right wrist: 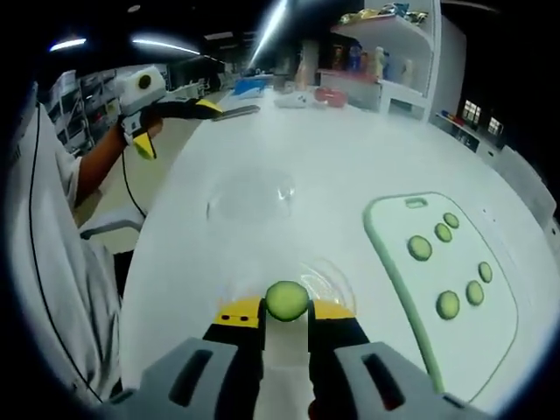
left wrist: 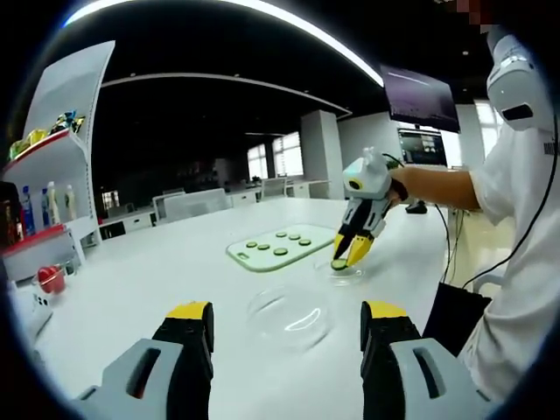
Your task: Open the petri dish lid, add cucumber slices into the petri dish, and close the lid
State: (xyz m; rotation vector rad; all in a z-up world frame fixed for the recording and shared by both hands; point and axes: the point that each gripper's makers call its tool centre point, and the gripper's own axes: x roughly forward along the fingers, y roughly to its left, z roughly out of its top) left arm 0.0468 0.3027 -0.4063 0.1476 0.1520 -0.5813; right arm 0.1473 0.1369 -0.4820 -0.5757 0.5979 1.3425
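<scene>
In the right gripper view, the right tool (right wrist: pixel 286 317) at bottom centre is clamped on a cucumber slice (right wrist: pixel 286 300), held over the clear dish (right wrist: pixel 328 278) on the white bench (right wrist: pixel 350 149). The dish's lid (right wrist: pixel 251 200) lies apart from it toward centre left, with bare bench all around. The cutting board (right wrist: pixel 385 236) at right carries five more slices (right wrist: pixel 420 248); its edge runs just beside the dish.

In the left gripper view, the left tool (left wrist: pixel 287 322) stands apart at the bottom, holding nothing, the lid (left wrist: pixel 289 317) lying just ahead between its tips. A shelf (left wrist: pixel 52 149) stands at upper left.
</scene>
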